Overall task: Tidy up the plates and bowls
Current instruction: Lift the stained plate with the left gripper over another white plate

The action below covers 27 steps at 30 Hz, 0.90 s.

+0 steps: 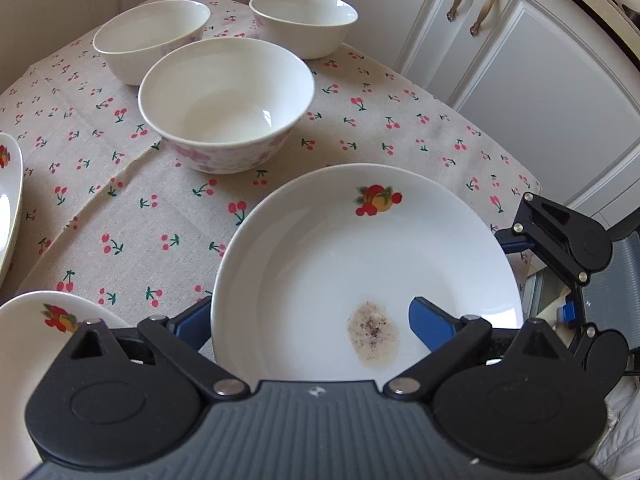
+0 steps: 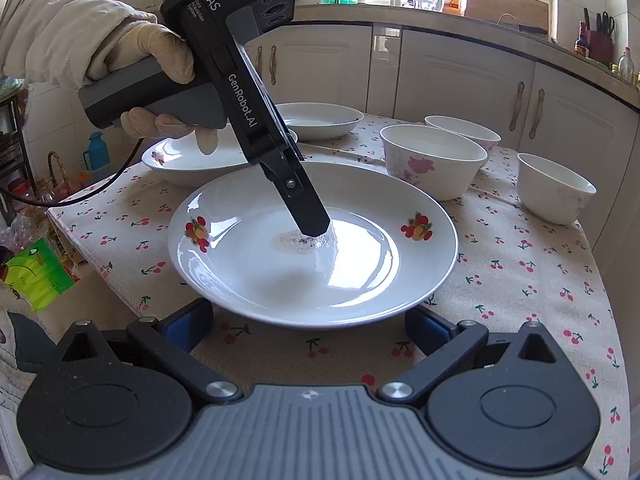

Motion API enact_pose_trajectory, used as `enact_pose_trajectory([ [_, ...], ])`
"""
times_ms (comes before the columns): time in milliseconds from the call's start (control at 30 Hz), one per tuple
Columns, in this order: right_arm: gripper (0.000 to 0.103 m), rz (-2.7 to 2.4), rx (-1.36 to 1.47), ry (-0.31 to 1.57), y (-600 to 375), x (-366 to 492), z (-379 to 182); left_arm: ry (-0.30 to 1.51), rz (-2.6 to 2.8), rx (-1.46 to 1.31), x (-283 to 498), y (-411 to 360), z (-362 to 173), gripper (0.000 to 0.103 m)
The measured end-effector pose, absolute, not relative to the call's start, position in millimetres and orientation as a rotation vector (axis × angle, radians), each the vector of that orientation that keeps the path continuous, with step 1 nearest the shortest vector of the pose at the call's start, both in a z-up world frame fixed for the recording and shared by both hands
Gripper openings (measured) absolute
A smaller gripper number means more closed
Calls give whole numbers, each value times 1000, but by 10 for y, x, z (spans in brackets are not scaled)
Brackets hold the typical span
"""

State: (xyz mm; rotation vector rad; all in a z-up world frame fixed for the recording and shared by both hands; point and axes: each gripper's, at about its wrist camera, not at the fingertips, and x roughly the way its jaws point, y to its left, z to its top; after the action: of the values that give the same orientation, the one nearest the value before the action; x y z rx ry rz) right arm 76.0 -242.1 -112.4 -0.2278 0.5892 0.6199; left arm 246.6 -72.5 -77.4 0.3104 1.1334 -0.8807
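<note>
A white plate (image 1: 360, 256) with fruit prints and a brownish stain (image 1: 374, 334) lies on the cherry-print tablecloth (image 1: 120, 208). My left gripper (image 1: 312, 322) is open and tilted steeply down over it. One finger (image 1: 430, 324) is inside the plate beside the stain, and the other finger (image 1: 192, 320) is outside the rim. In the right wrist view that inner finger (image 2: 310, 212) reaches the plate (image 2: 360, 272) at its middle. My right gripper (image 2: 310, 324) stands open at the plate's near rim, holding nothing. Three white bowls (image 1: 224, 108) stand beyond.
Two more fruit-print plates (image 2: 192, 160) (image 2: 320, 120) sit at the table's far left, past the gloved hand (image 2: 152, 52) and its cable (image 2: 80, 196). Bowls (image 2: 432, 160) (image 2: 556, 188) stand at right. Cabinets (image 1: 540, 80) lie close behind the table. A green bag (image 2: 36, 272) lies below the left edge.
</note>
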Motion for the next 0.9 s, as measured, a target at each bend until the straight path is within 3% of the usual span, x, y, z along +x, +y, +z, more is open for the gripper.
enact_pose_trajectory([
  [900,103,629,-270,635,-2399,856,-1055,1235,-929,293,2633,-791,-746,95],
])
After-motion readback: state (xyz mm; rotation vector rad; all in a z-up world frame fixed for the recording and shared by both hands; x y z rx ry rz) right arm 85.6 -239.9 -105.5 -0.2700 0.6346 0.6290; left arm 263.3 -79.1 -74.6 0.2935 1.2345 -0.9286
